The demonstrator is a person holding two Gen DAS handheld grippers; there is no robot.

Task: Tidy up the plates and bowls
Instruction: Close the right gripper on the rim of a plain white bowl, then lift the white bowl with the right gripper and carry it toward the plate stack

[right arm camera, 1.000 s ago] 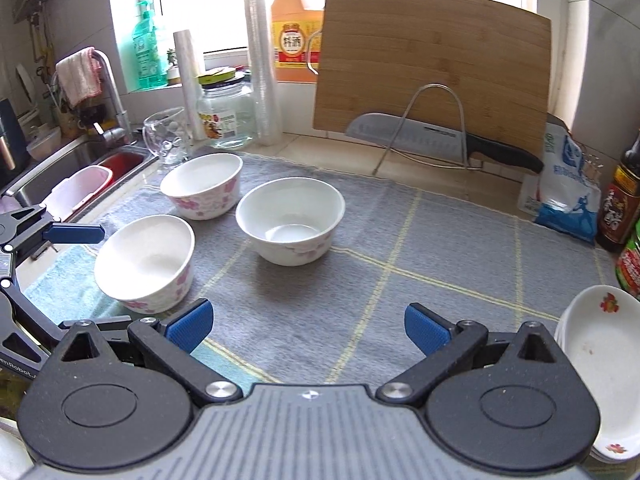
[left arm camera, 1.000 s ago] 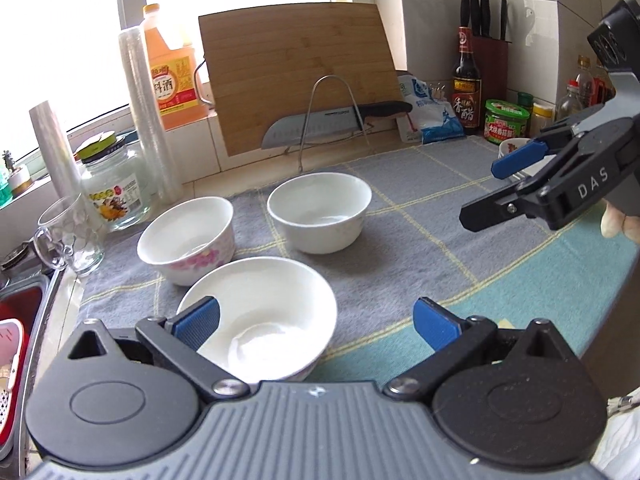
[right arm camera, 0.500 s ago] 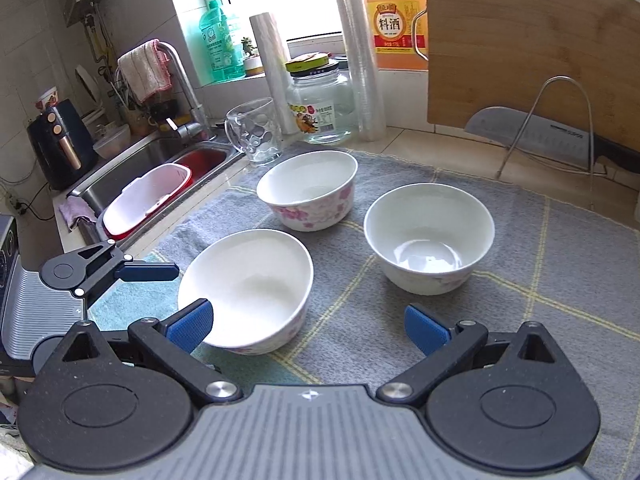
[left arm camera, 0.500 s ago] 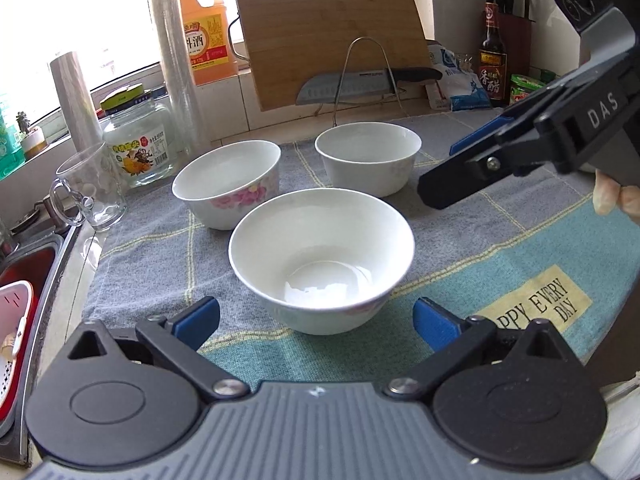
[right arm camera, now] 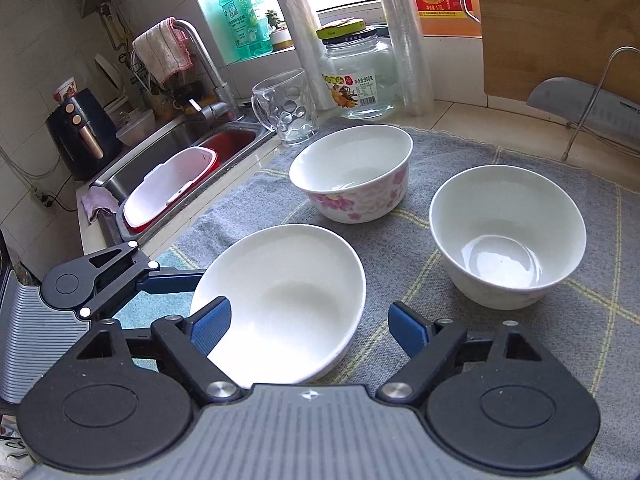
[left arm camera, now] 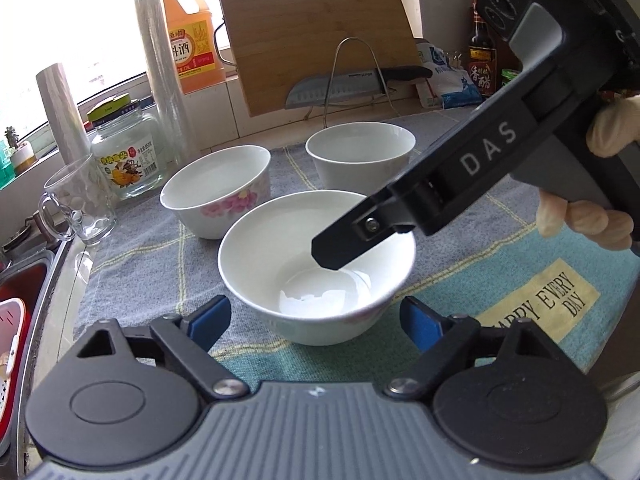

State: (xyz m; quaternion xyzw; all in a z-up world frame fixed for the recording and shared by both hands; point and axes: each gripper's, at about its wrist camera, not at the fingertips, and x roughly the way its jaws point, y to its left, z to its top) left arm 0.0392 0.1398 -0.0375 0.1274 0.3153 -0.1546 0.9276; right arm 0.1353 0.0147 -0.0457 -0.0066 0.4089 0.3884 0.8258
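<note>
Bowls crowd my view: the nearest plain white ceramic bowl (left arm camera: 316,268) sits on the grey checked cloth (left arm camera: 460,184) covering the tabletop, between my left gripper (left arm camera: 316,322)'s wide-spread jaws. My right gripper (right arm camera: 310,326), jaws also wide and holding nothing, reaches over that bowl's rim. The pink-flowered white bowl (left arm camera: 216,196) and a second plain white bowl (left arm camera: 360,152) stand just behind.
</note>
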